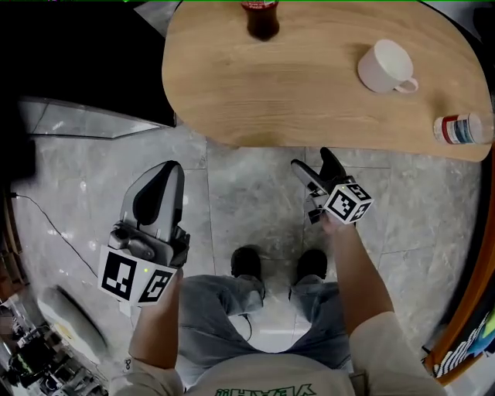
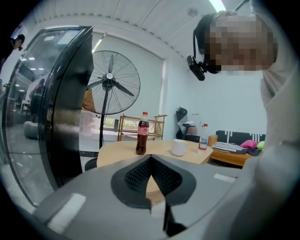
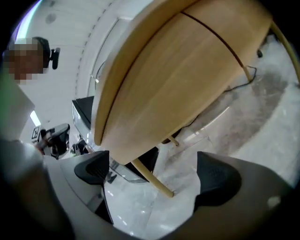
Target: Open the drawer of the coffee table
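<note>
- At the far left, over the grey marble floor (image 1: pixel 247 193), the left tool (image 1: pixel 171 168) sits in the person's left hand and points toward the worktop (image 1: pixel 309 93). In its own view the two dark ribbed pads meet at their tips, so it is closed with nothing held between them.
- In that same view a standing fan (image 2: pixel 110 84) rises beyond the worktop's left end.
- The worktop is a rounded coffee table of light wood. It lies ahead of the person's shoes (image 1: pixel 247 263), well apart from the left tool and near the right one.
- At its far edge, left of the middle, a cola bottle (image 1: pixel 263 19) stands upright.
- The right tool (image 1: pixel 312 161) is held just below the worktop's near edge in the head view. Its jaws stand wide apart and empty, and between them show only the floor and a slanted wooden leg (image 3: pixel 152 178) farther off.
- In the right gripper view the worktop's wooden body fills the upper part, and a thin dark seam (image 3: pixel 211 33) crosses it. I cannot tell whether this seam bounds the drawer.
- A white cup (image 1: pixel 384 66) stands on the worktop's right part, with its handle turned to the near right.
- A water bottle (image 1: pixel 460 128) with a red cap stands at the right end, close to the edge.
</note>
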A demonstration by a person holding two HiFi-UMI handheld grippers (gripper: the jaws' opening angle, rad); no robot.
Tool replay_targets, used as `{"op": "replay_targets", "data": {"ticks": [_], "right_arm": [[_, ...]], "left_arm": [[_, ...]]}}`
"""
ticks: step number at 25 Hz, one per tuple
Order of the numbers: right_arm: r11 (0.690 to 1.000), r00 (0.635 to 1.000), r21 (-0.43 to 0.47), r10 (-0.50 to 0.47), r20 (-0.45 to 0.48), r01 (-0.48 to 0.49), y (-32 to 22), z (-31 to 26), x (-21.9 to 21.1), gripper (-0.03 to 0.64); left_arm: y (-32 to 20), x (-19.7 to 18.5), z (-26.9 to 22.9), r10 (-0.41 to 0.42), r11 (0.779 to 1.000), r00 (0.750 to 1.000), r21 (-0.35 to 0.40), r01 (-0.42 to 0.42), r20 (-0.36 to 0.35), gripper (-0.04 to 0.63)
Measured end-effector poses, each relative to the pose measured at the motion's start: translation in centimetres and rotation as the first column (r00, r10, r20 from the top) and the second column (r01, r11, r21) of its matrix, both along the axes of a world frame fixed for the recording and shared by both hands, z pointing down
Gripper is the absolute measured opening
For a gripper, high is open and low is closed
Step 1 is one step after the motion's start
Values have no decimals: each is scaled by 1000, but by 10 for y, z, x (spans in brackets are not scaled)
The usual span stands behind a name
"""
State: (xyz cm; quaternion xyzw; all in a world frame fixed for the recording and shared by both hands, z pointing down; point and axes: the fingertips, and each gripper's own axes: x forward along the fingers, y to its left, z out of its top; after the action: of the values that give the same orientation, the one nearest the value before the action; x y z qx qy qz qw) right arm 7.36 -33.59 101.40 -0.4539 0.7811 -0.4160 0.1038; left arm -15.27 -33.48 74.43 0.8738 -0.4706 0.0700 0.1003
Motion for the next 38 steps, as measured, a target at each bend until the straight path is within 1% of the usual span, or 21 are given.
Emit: {"op": "replay_targets", "data": {"ticks": [1,3,5,7,9,11,13,14,16,18,21,23,28,32,38], "right_arm": [[1000,999,9,17,52,-17,-4,2,2,578],[998,988,42,33,154,-40,-13,-4,2,547],[995,971,84,23,240,-44,-20,-13,-4,529],[991,954,123,6,300,-45,-25,-21,-11,526],[987,933,146,9,360,-66,-31,-24,-11,521],[982,913,163,16,408,-90,-36,-27,-8,501],[978,894,171,28,447,-116,-41,-26,-3,469],[976,886,177,31,462,-126,-44,-26,0,443],[972,879,196,20,477,-129,-47,-28,2,388],[971,871,202,11,491,-126,-47,-27,3,379],[971,871,203,11,491,-127,-46,-25,4,363],[971,867,202,14,497,-131,-44,-26,4,331],[968,851,205,12,526,-141,-37,-36,1,330],[976,860,180,17,509,-126,-20,-28,1,330],[984,858,151,0,513,-90,19,-25,-4,331]], "left_arm": [[-1,-1,2,0,1000,1000,6,0,1,-2],[-3,-2,4,2,1000,1000,18,-2,4,-2],[-3,-6,6,3,1000,1000,21,-3,11,0],[-4,-10,8,0,1000,1000,20,0,18,-2],[-4,-13,9,-2,1000,1000,20,1,24,-2],[-3,-13,10,-1,1000,999,23,0,32,-2],[-2,-12,12,-4,1000,999,27,3,38,-2],[-2,-12,13,-7,1000,999,28,6,39,-1],[-1,-12,14,-13,999,999,30,11,41,-2],[0,-12,16,-15,999,999,29,14,43,0],[0,-11,17,-15,1000,999,27,14,43,0],[1,-9,17,-13,1000,999,26,12,43,-2],[2,-4,16,-8,999,999,31,6,46,-2],[6,0,14,0,1000,999,26,-1,41,-2],[15,13,7,36,999,999,14,-36,33,-2]]}}
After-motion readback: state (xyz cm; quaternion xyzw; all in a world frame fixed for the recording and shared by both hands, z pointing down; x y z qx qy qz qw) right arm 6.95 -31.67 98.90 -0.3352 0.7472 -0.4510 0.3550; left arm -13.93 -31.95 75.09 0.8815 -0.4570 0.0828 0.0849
